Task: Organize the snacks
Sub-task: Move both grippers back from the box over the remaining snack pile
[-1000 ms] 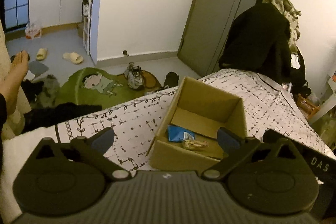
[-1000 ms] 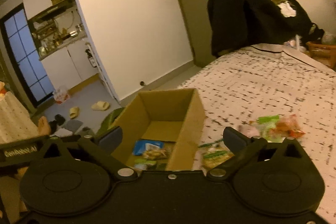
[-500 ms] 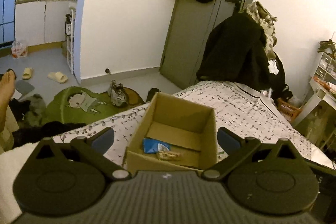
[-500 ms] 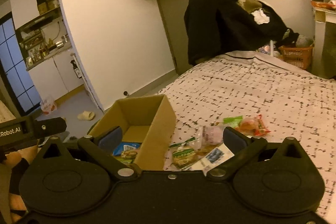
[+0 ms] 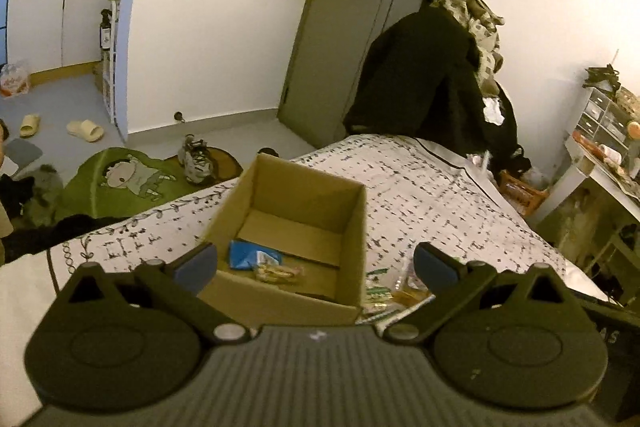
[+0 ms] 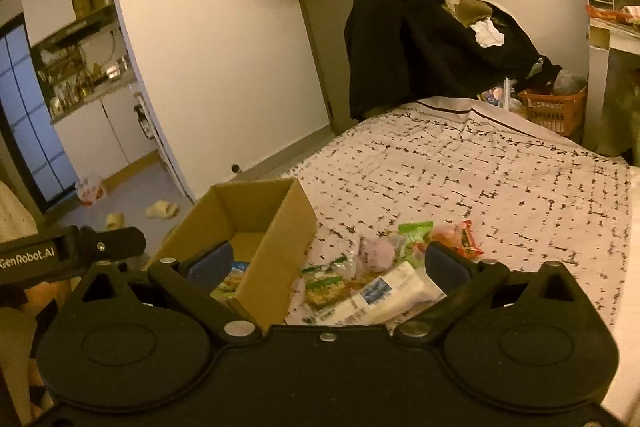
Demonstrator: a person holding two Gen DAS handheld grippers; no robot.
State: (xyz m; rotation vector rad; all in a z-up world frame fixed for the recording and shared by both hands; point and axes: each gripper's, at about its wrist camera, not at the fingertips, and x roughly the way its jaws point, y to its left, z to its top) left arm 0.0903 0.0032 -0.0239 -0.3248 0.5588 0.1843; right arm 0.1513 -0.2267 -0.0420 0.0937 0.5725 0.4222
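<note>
Cardboard box [image 6: 276, 227] sits open-top on the patterned bedspread [image 6: 500, 179], w/ a blue packet [image 5: 248, 255] and a clear-wrapped snack [image 5: 278, 271] flat on its floor. Loose snacks lie on the bed just right of the box; the white packet [image 6: 384, 293] has its long axis diagonal, far end pointing up-right. Left gripper [image 5: 316, 261] and right gripper [image 6: 328, 263]: jaws spread wide, holding nothing.

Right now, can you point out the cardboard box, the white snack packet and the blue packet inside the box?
cardboard box [image 6: 280, 223]: right wrist view, on its outer side wall.
white snack packet [image 6: 394, 293]: right wrist view, on the wrapper's middle.
blue packet [image 5: 244, 254]: left wrist view, on its blue face.
</note>
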